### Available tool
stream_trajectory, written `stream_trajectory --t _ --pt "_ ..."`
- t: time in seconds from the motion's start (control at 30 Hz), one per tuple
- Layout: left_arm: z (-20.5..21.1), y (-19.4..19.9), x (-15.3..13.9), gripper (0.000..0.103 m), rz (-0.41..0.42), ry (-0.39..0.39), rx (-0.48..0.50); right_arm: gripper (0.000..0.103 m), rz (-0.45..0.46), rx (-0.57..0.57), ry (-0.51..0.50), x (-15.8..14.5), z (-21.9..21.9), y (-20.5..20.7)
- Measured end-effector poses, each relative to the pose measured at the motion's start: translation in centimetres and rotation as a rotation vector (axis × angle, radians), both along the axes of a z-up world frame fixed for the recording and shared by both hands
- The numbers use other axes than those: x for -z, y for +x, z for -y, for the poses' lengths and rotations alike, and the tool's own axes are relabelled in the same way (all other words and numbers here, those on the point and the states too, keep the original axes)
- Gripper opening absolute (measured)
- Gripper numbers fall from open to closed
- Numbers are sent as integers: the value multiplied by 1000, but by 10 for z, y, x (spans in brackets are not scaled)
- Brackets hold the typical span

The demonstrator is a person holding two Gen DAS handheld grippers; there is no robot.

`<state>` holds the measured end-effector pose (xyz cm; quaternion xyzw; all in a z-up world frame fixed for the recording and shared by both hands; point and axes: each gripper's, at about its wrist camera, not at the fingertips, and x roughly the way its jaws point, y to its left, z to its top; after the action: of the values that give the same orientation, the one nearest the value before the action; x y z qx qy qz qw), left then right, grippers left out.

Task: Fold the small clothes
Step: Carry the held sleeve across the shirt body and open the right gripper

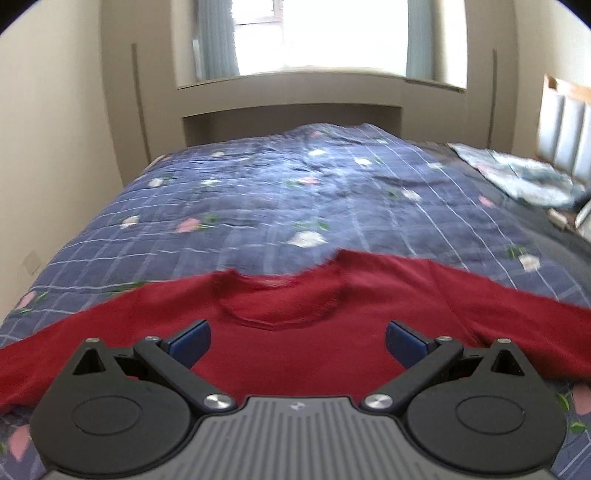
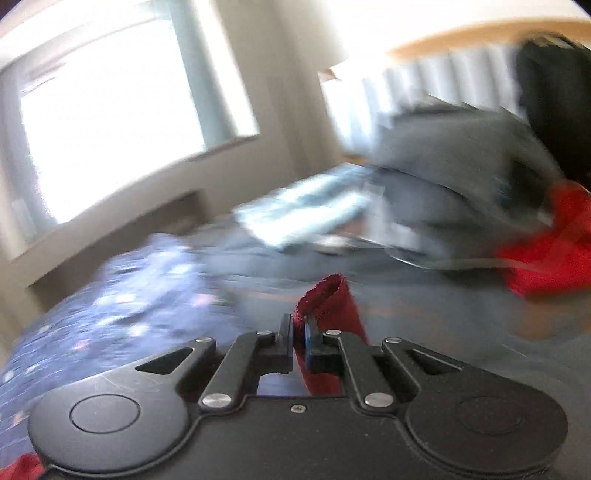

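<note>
Red sweater spread flat, neckline away from the camera, on the blue checked floral bedspread. One red cuff pinched tight in the right gripper, raised off the bed. Left gripper wide apart above the sweater's chest, gripping nothing. Bright window beyond.

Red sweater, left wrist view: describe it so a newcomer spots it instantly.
Start at the bed's blue checked floral quilt. The red sweater lies spread flat across its near edge, sleeves out, round neckline toward the window. It is the only plain red item there.
</note>
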<state>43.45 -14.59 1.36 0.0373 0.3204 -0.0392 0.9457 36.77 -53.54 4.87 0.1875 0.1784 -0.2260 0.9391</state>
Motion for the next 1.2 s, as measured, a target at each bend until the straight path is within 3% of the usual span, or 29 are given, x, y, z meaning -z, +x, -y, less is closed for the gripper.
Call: stream_trajectory --t 0.2,0.4,0.53,0.7,0.8,1.0,1.1,1.17,1.2 --pt "-89 -3 -30 103 39 -66 -124 5 49 -326 -64 -35 -117 67" --pt "-180 -10 -42 103 58 -109 -267 5 49 -610 -147 -32 -256 112" --pt "-226 -15 -35 103 49 -110 -339 5 -5 -765 -174 -6 -336 122" --pt "-260 -18 -15 103 7 -106 -381 5 -105 -915 -275 41 -421 106" --pt "-266 -17 0 103 -23 -108 -390 5 -165 -964 -352 72 -449 97" --pt "-260 -11 16 103 -49 -122 -385 9 -235 -1011 -429 108 -456 94" --pt "-249 -5 18 103 -44 -134 -364 37 -234 -1045 -414 112 -448 89" --pt "-239 -1 20 103 -38 -147 -344 63 -212 -1060 -425 107 -436 80" --pt "-233 2 22 103 -35 -155 -334 68 -202 -1059 -433 104 -427 75"
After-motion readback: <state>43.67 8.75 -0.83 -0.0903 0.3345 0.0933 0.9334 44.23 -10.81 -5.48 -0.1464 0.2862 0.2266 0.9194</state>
